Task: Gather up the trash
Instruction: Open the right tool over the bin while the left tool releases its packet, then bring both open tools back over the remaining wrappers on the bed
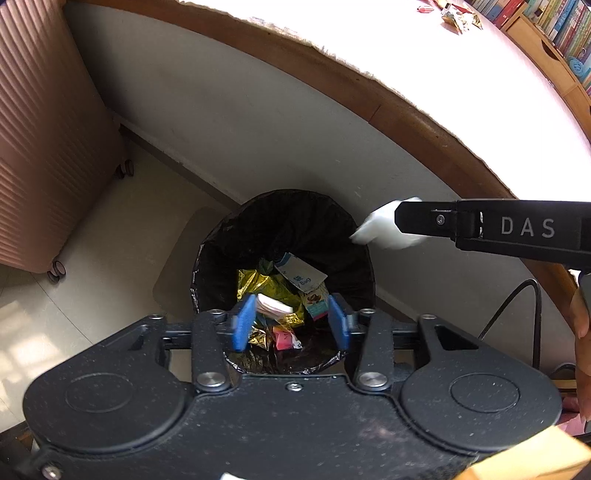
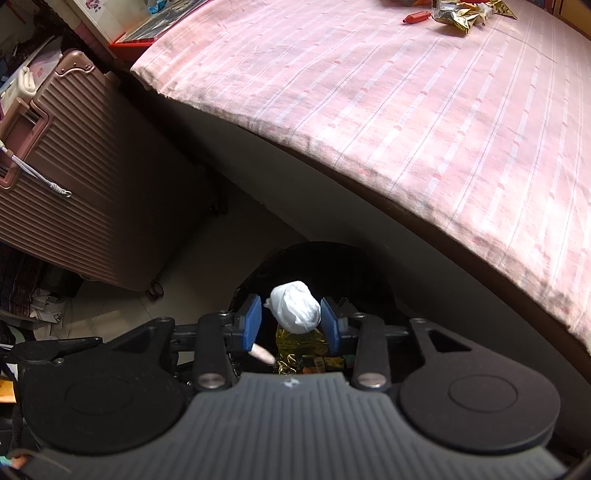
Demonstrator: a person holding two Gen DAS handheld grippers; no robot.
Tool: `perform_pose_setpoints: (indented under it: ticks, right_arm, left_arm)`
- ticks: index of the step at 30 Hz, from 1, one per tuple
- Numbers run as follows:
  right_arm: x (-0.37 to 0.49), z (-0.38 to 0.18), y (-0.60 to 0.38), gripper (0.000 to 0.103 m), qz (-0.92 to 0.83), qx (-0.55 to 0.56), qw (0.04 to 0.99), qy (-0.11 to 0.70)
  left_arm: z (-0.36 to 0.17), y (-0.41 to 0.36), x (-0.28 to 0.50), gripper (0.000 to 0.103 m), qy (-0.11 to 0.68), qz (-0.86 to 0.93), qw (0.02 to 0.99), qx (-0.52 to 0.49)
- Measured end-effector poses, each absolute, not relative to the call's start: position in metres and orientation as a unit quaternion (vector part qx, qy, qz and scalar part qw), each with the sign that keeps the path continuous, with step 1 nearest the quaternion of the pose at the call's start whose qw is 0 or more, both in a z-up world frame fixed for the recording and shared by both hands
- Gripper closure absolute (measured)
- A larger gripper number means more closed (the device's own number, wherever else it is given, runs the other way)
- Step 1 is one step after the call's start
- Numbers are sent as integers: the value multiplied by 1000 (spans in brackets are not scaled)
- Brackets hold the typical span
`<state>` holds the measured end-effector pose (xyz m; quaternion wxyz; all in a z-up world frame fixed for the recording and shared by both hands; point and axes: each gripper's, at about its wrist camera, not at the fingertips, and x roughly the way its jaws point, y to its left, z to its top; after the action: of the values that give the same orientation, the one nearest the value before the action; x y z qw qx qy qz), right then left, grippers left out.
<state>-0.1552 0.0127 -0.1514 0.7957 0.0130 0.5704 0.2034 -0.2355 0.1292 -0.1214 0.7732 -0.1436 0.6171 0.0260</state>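
A bin with a black liner [image 1: 210,254] stands on the floor beside the bed and holds gold foil wrappers [image 1: 266,284], a printed bag and small packets. My left gripper [image 1: 291,317] hangs open right above the bin, nothing between its blue pads. My right gripper [image 2: 291,314] is shut on a crumpled white tissue [image 2: 295,312] over the bin's dark mouth [image 2: 332,262]. In the left wrist view it enters from the right, with the tissue [image 1: 376,227] sticking out at its tip above the bin's far rim. A gold wrapper [image 2: 465,14] and a red piece [image 2: 417,16] lie on the bed.
The bed with a pink striped sheet [image 2: 406,129] overhangs the bin on the right. A ribbed pink suitcase [image 1: 44,129] stands left on wheels. A black cable [image 1: 517,295] runs down by the bed frame. Bookshelves [image 1: 554,29] line the far side. A hand [image 1: 581,332] shows at right.
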Motion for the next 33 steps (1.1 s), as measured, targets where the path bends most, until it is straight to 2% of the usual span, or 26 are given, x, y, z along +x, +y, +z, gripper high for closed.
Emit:
perform_pose_setpoints:
  ticks: [3, 7, 14, 21, 33]
  right_arm:
    - [-153, -152, 11, 42, 200, 18, 796, 570]
    - [-151, -152, 10, 40, 198, 22, 798, 569]
    - [-149, -143, 4, 39, 195, 32, 805, 560]
    - [-125, -108, -13, 38, 198, 46, 830, 519]
    - [-23, -40, -91, 32, 162, 53, 886, 432]
  left_arm:
    - [-124, 131, -234, 44, 615, 29, 774, -146]
    - [-122, 129, -236, 33, 610, 34, 778, -144]
    - [-114, 125, -229, 31, 603, 37, 786, -128]
    - [-82, 120, -197, 28, 566, 34, 814, -122]
    - [-14, 78, -69, 22, 490, 4, 866, -97]
